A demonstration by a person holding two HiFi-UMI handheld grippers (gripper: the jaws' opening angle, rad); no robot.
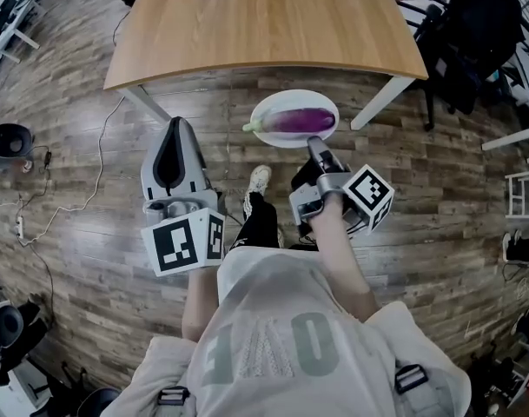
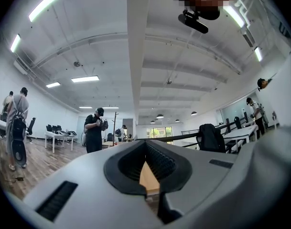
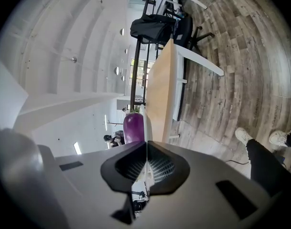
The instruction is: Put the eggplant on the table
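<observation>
The right tongs (image 1: 314, 144) clamp the rim of a white plate (image 1: 290, 98) carrying the eggplant (image 1: 300, 120) just short of the surface (image 1: 264, 24), the left tongs (image 1: 170, 159) closed and empty; glossy, rounded and probably slippery, it is best gripped mid-body.

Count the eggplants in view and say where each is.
1. The eggplant lies on the white plate, which the right hand-held gripper grips by its rim, near the wooden table. None is visible elsewhere.
</observation>
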